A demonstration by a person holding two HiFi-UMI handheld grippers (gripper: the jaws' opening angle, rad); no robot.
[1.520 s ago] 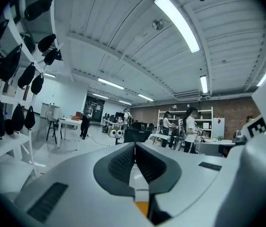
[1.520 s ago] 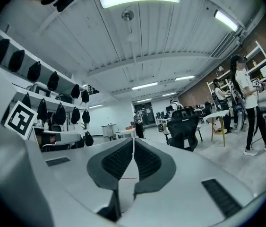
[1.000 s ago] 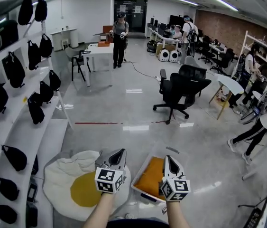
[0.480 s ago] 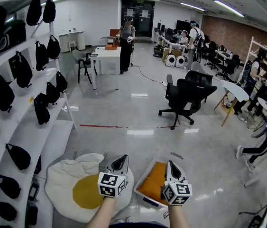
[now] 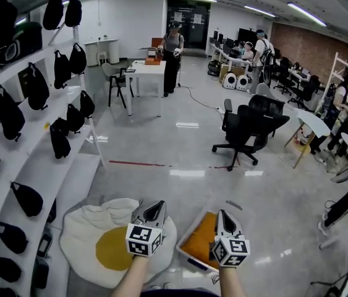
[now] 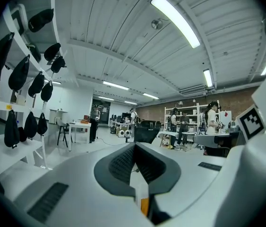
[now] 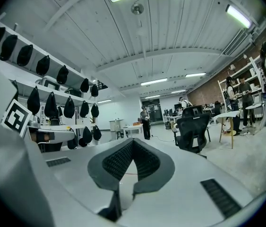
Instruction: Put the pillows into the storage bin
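A fried-egg pillow (image 5: 102,243), white with a yellow centre, lies on the floor at lower left in the head view. To its right stands a clear storage bin (image 5: 189,258) with an orange pillow (image 5: 199,238) inside. My left gripper (image 5: 157,205) is held level above the egg pillow's right edge, shut and empty. My right gripper (image 5: 222,215) hangs over the bin, also shut with nothing in it. Both gripper views look out across the room; the left gripper (image 6: 133,145) and right gripper (image 7: 132,142) show their jaw tips together.
White shelves (image 5: 34,159) with several black bags run along the left. A black office chair (image 5: 250,129) stands mid-floor, a white table (image 5: 146,73) with a person (image 5: 174,54) beside it farther back. More people and desks are at the right.
The head view has shifted slightly, so the room sits lower and to the right in frame. A walking person at the right edge has mostly left view. Both grippers stay where they were.
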